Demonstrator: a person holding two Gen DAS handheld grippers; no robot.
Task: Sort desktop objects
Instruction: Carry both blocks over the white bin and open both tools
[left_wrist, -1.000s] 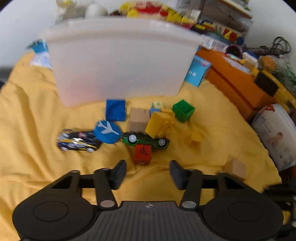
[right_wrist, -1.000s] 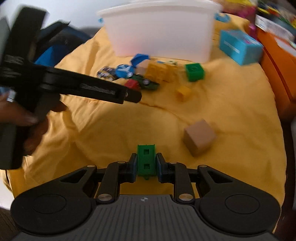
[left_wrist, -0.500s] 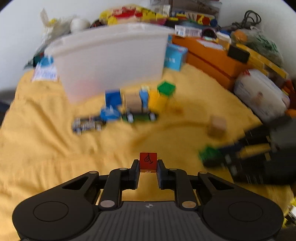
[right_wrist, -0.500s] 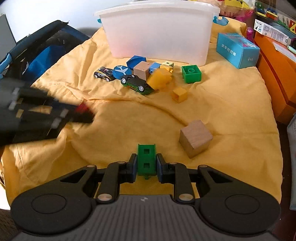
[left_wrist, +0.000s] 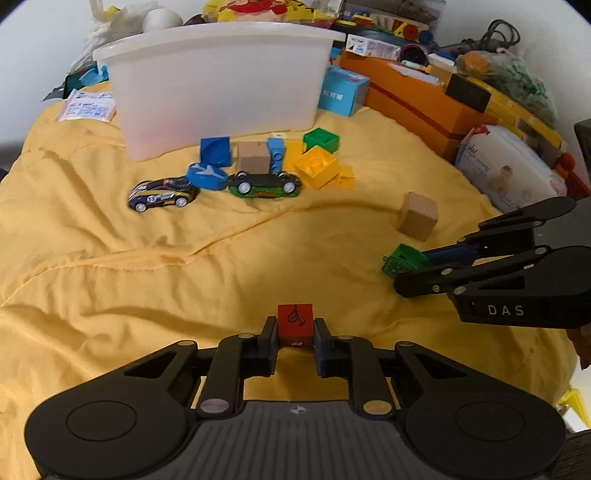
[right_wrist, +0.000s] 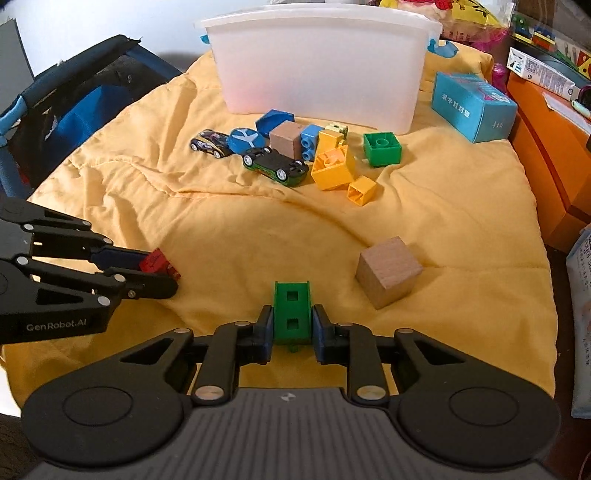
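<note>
- Toys lie in a small heap on the yellow blanket (right_wrist: 207, 221), just in front of the white tub (right_wrist: 321, 62).
- In the heap: a dark toy car (right_wrist: 209, 143), a green toy car (right_wrist: 276, 167), a round blue airplane piece (right_wrist: 245, 139), a wooden cube (right_wrist: 287, 139), a big yellow brick (right_wrist: 332, 168), a small yellow brick (right_wrist: 362, 189) and a green brick (right_wrist: 381, 148).
- One more wooden block (right_wrist: 388, 271) sits alone, well apart from the heap, near the right side of the blanket.
- The left gripper (left_wrist: 295, 332) is squeezed tight on a red cube (left_wrist: 295, 320) with a black mark on it. The cube is up off the blanket.
- The right gripper (right_wrist: 292, 325) is squeezed tight on a small green plastic piece (right_wrist: 291, 314) with two square holes.
- Both grippers hang over the near part of the blanket, side by side but not touching.
- Between the grippers and the heap the blanket is bare and wrinkled, so there is lots of room there.
- The right edge is crowded: a blue box (right_wrist: 472, 105) and orange boxes (right_wrist: 546, 147) stand there.
- On the left edge of the blanket is a dark blue bag (right_wrist: 74, 107).
</note>
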